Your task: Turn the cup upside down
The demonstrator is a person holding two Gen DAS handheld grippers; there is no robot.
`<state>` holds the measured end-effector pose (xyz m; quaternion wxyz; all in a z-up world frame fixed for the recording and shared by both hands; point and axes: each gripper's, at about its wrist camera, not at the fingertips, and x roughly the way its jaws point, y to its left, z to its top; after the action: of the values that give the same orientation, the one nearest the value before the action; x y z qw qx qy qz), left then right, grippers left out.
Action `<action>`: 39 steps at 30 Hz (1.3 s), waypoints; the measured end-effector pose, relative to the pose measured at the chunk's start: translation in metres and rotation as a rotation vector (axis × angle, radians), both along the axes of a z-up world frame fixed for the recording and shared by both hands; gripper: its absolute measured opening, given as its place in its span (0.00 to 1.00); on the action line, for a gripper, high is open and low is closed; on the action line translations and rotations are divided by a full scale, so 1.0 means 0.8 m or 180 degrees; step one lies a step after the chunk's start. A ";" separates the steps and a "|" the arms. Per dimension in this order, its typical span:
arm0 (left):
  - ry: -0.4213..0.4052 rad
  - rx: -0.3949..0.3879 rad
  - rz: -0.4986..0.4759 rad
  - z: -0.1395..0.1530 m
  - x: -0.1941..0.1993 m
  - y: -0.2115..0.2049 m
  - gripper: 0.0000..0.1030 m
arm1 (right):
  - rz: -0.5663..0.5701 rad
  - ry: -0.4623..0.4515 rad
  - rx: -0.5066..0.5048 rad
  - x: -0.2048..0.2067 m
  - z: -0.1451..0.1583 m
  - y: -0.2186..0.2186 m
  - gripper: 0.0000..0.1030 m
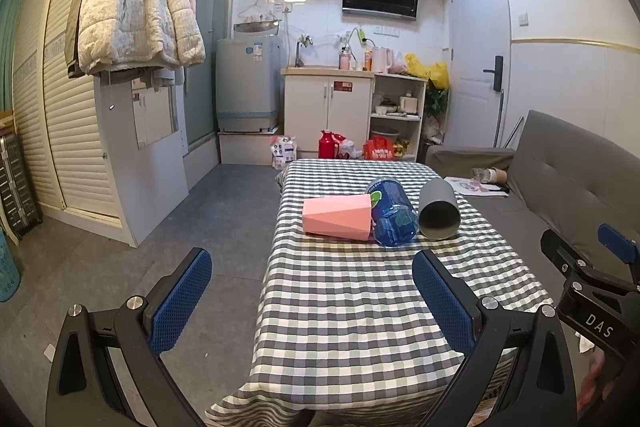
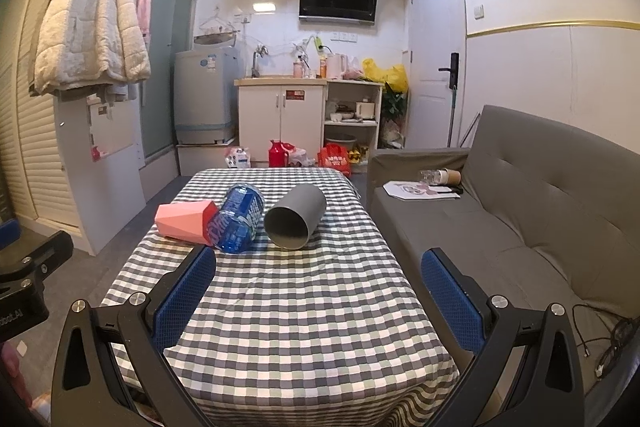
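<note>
Left wrist view first: we hold our left gripper [image 1: 312, 291] back from the near edge of the worktop [image 1: 360, 307], its blue pads spread wide with nothing between them. Three cups lie on their sides in a row across the checked cloth: a pink cup [image 1: 338, 218], a blue cup [image 1: 392, 213] touching it, and a grey cup [image 1: 439, 209] just beside the blue one, its mouth turned toward us. Any of them may be the one to flip; none stands upright or inverted yet. We judge that the wide spread suits these broad bodies. Part of our right gripper [image 1: 592, 291] shows at the right edge.

Right wrist view next: our right gripper [image 2: 318, 287] also hangs over the near part of the worktop, pads apart and empty. From here the grey cup [image 2: 296, 221] lies most nearly ahead, well beyond the pads, its open mouth facing us, so we judge it the easiest to take. The blue cup [image 2: 238, 219] and pink cup [image 2: 184, 221] sit to its left. A grey sofa [image 2: 520, 207] runs along the right side.
</note>
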<state>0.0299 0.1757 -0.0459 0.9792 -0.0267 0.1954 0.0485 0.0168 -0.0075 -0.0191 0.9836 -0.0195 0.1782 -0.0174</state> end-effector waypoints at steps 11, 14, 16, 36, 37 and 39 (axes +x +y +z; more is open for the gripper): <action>0.0366 -0.0187 0.0024 0.003 0.075 0.003 1.00 | 0.0054 0.0370 0.0092 0.072 0.015 -0.013 1.00; 0.0459 -0.0098 0.0083 -0.001 0.108 0.000 1.00 | -0.0002 0.0525 0.0214 0.117 0.017 -0.015 1.00; 0.0528 -0.0051 0.0103 -0.006 0.131 -0.002 1.00 | -0.0027 0.0624 0.0283 0.152 0.014 -0.014 1.00; 0.0936 -0.0147 0.0148 -0.056 0.222 0.001 1.00 | -0.0070 0.1507 0.0908 0.349 -0.094 -0.005 0.88; 0.0942 -0.0166 0.0134 -0.056 0.222 0.001 1.00 | -0.0052 0.1525 0.0949 0.349 -0.097 -0.005 0.86; 0.0967 -0.0141 0.0118 -0.057 0.224 -0.002 1.00 | 0.0028 0.1547 0.1056 0.345 -0.101 -0.007 0.78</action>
<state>0.2089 0.1742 -0.0916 0.9364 -0.0443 0.3418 0.0657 0.2925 -0.0133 -0.1002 0.9020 0.1372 0.4089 0.0214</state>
